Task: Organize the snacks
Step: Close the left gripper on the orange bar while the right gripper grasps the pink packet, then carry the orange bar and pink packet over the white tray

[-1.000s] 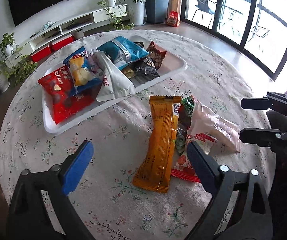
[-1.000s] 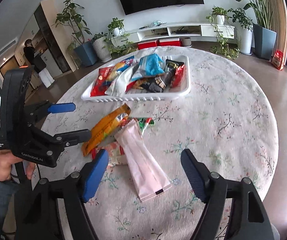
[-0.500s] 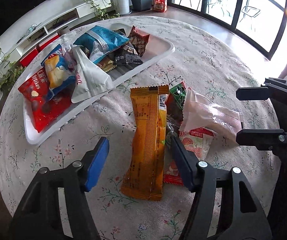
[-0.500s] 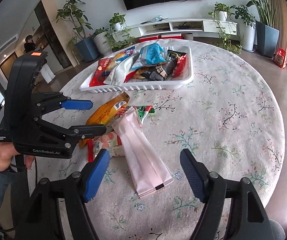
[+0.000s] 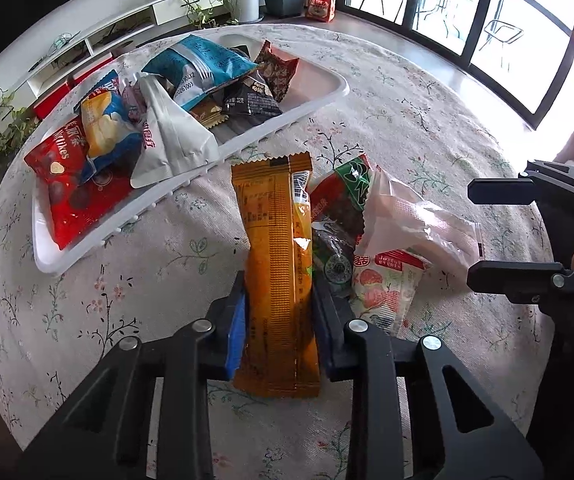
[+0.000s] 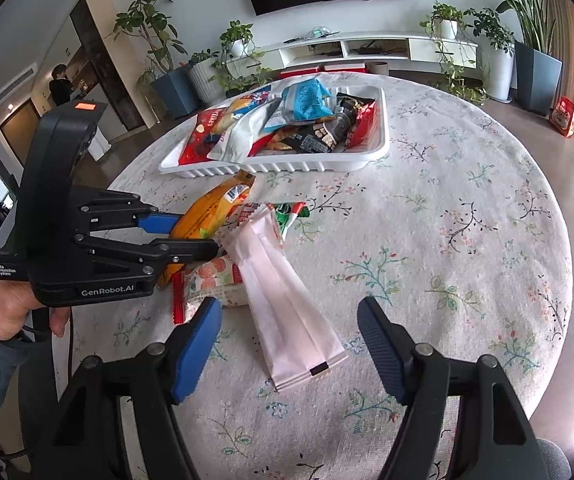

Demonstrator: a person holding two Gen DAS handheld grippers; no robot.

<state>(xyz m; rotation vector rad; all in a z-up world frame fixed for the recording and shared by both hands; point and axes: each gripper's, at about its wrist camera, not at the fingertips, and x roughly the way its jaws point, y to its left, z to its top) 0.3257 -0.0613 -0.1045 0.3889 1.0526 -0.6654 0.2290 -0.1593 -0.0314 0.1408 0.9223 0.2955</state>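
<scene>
A long orange snack packet (image 5: 275, 220) lies on the flowered round table (image 5: 107, 288), next to a green-and-red packet (image 5: 345, 196), a fruit-print packet (image 5: 383, 292) and a pale pink packet (image 6: 287, 300). My left gripper (image 5: 279, 284) is closing on the orange packet's near half, and both blue pads touch its sides. In the right wrist view the left gripper (image 6: 195, 236) pinches that orange packet (image 6: 215, 208). My right gripper (image 6: 289, 312) hovers open over the pink packet's near end, jaws wide and closing slightly, touching nothing.
A white tray (image 5: 319, 96) heaped with several snack bags sits at the table's far side. Beyond it stand a low white TV console (image 6: 367, 46) and potted plants. Glass doors are at the right. A person (image 6: 61, 84) stands far back left.
My left gripper sank onto the orange packet and its jaws drew in from wide open until they touch it. The right gripper stayed nearly still above the pink packet.
</scene>
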